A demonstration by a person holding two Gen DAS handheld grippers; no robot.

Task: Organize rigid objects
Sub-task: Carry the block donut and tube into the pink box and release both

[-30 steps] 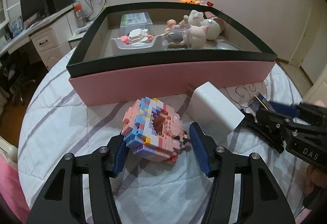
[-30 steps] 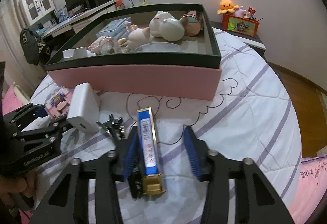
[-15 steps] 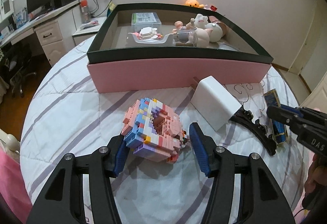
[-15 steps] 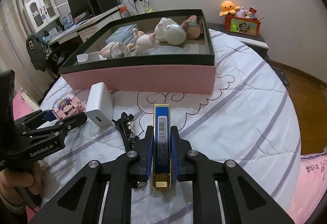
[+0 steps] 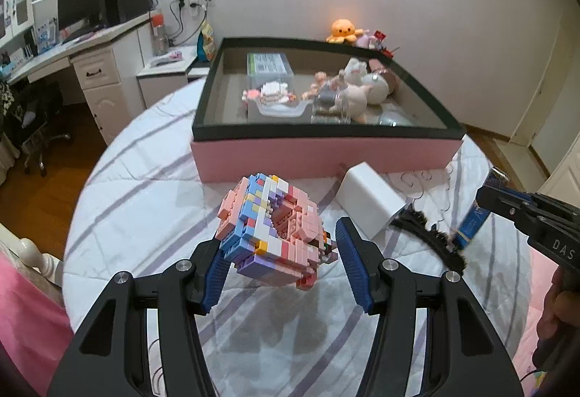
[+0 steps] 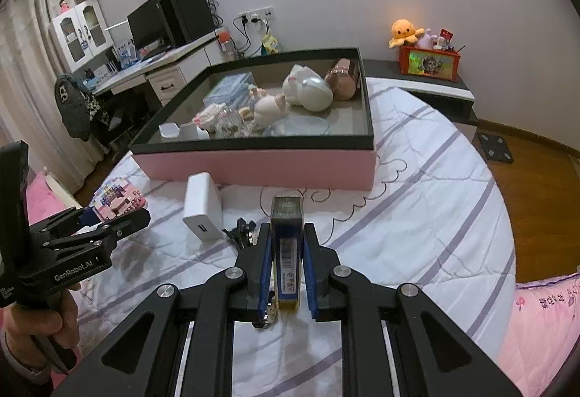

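Note:
A pastel toy-brick model [image 5: 268, 219] hangs above the striped bedspread with its shadow under it. My left gripper [image 5: 279, 245] is shut on its sides; it also shows in the right wrist view, left gripper [image 6: 119, 216], with the brick model [image 6: 116, 197] in it. My right gripper [image 6: 287, 234] is shut on a narrow blue and gold box [image 6: 287, 245], which is lifted off the cover. In the left wrist view the right gripper [image 5: 485, 197] shows at the right edge with the blue box [image 5: 475, 219]. The pink storage box [image 5: 326, 154] with a dark rim stands behind, holding several toys.
A white charger block [image 5: 369, 201] and a black hair clip [image 5: 427, 234] lie on the bedspread [image 6: 417, 223] between the grippers, just before the pink box [image 6: 261, 168]. A desk with a monitor stands at the left; a low shelf with plush toys is at the back right.
The right gripper's jaws closed on the blue box and lifted it off the bedspread. The left gripper rose with the brick model, so the pink box now looks farther away.

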